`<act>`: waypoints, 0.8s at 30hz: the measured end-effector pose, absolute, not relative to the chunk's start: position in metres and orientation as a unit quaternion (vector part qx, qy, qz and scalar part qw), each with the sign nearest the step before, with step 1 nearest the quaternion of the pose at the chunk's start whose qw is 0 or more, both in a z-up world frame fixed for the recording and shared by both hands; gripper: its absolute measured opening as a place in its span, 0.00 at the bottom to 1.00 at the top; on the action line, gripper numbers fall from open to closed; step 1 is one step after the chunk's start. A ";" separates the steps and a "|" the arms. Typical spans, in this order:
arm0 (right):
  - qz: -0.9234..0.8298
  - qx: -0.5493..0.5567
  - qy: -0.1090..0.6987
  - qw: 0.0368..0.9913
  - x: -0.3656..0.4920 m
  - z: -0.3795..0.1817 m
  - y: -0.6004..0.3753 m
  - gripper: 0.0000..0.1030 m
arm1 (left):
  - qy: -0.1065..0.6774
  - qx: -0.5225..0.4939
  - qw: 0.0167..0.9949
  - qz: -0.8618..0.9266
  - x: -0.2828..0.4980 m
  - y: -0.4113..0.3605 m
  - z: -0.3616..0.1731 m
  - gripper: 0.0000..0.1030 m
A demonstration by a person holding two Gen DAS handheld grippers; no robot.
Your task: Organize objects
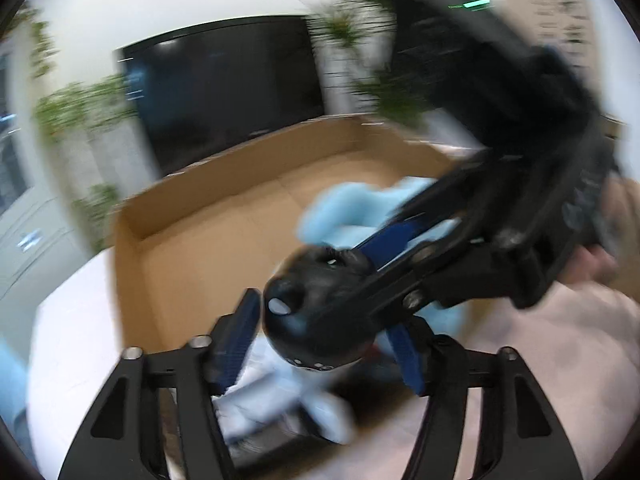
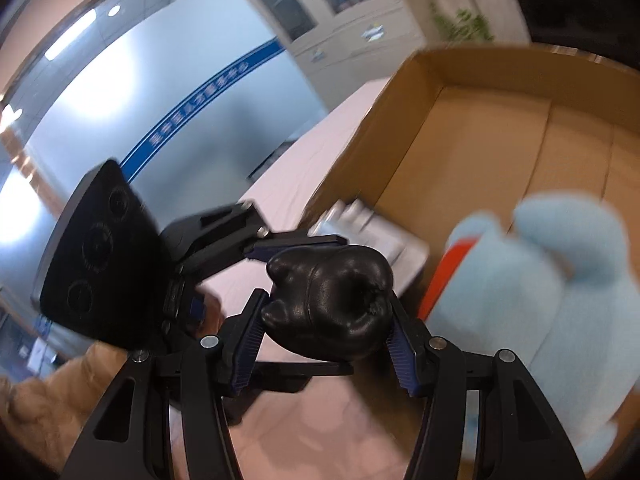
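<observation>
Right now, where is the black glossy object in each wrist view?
Left wrist: the black object sits low centre, gripped by the right gripper reaching in from the right; left gripper pads stand apart from it.
Right wrist: black object low centre, clamped in the right gripper.
Shared landmark: the cardboard box, with the blue plush.

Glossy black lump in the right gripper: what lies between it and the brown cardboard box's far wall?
A light blue plush toy, in the left wrist view.
</observation>
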State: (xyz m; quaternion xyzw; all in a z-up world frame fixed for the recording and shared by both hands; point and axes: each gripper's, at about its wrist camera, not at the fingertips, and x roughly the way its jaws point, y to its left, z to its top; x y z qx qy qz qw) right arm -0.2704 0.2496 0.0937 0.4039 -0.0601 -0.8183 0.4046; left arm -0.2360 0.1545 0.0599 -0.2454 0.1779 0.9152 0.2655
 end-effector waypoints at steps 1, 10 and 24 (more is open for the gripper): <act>-0.837 0.395 -0.055 0.373 -0.273 0.097 0.251 0.69 | 0.173 -0.247 0.224 0.927 -0.245 0.152 0.059 0.85; -0.894 0.365 -0.053 0.253 -0.214 0.100 0.289 0.83 | 0.110 -0.256 0.135 0.951 -0.209 0.124 0.054 0.99; -0.907 0.418 0.050 0.001 -0.071 0.002 0.327 1.00 | 0.032 -0.449 0.040 0.892 -0.131 0.173 -0.056 0.99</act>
